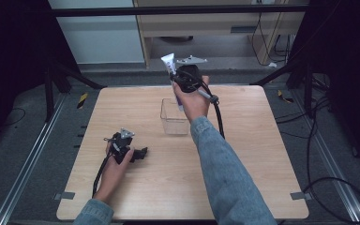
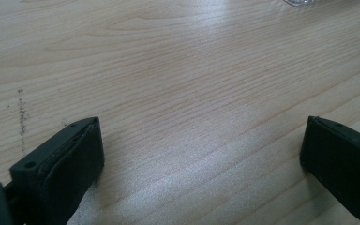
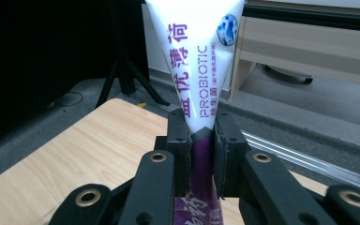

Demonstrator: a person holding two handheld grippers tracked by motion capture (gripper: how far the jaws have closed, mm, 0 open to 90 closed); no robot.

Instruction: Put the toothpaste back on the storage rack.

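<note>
Right gripper (image 3: 201,140): raised above the clear plastic box (image 1: 174,116), fingers clamped on the white and purple toothpaste tube (image 3: 194,61), flat crimped end up.
Left gripper (image 1: 138,153): resting low on the light wooden counter (image 1: 243,159), fingers wide apart, nothing between them.
Box: mid-counter, beneath the tube.

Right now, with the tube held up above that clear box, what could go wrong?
1. The right gripper pinches the tube at a narrow spot, so it may slip or swing.
2. The clear box looks light and nothing holds it; a nudge from the tube could shift or tip it.
3. The left gripper is open on the table, away from the box, so it can't steady it.
</note>
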